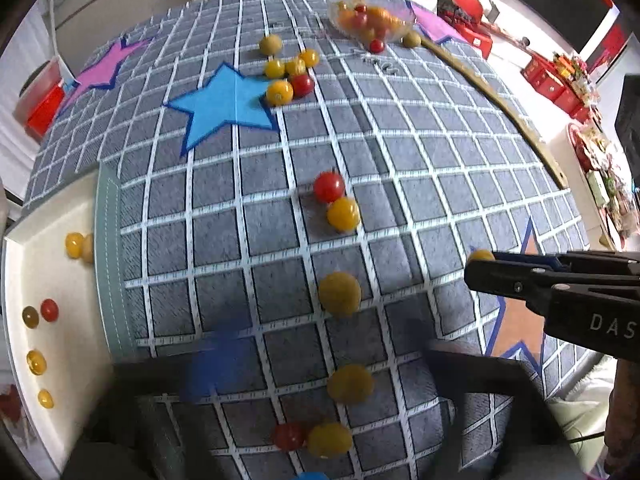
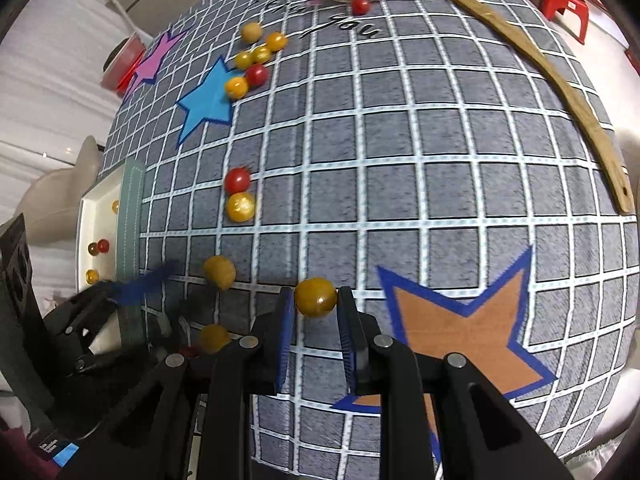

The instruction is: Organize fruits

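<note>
Cherry tomatoes, red and yellow, lie scattered on a grey checked cloth [image 1: 400,152]. My right gripper [image 2: 316,300] is shut on a yellow tomato [image 2: 315,297] just above the cloth, beside an orange star patch [image 2: 464,332]; the same tomato shows in the left wrist view [image 1: 481,255]. My left gripper [image 1: 320,372] is open, its blurred fingers low over the cloth either side of a yellow tomato [image 1: 350,383]. A white tray [image 1: 60,280] at the left edge holds several tomatoes. A clear bowl [image 1: 370,16] of tomatoes stands at the far end.
A red and yellow pair [image 1: 336,204] lies mid-cloth. A cluster [image 1: 290,74] sits by the blue star [image 1: 224,104]. A long wooden stick [image 2: 560,92] lies along the right side. Red crates [image 1: 552,76] and clutter lie beyond the table.
</note>
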The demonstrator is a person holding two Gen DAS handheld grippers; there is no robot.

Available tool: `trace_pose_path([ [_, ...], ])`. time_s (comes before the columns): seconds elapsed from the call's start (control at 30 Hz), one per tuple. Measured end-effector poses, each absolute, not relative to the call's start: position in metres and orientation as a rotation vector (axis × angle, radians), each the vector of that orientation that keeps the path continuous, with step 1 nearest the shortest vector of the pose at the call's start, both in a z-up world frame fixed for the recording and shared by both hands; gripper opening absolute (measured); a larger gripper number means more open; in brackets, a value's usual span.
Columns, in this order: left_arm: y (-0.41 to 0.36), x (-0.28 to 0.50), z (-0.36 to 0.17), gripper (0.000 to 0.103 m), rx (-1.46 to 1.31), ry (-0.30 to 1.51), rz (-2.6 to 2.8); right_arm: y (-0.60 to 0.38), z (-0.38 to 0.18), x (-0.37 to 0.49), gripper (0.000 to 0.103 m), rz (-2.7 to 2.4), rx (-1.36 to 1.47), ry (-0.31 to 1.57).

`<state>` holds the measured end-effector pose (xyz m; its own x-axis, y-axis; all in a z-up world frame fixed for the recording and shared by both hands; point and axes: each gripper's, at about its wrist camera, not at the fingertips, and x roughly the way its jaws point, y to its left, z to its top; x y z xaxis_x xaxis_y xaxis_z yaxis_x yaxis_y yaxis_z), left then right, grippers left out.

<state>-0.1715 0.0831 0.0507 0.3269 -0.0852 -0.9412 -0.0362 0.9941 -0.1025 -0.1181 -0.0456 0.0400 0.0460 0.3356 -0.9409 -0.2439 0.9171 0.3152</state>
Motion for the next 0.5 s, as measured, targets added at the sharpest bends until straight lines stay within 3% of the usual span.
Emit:
trace_pose_path([
  [0.5,0.070,-0.159,0.014,0.101,-0.034,1.346,0.039,-0.072,0.033,-0.118,0.024,0.412,0.127,1.471],
])
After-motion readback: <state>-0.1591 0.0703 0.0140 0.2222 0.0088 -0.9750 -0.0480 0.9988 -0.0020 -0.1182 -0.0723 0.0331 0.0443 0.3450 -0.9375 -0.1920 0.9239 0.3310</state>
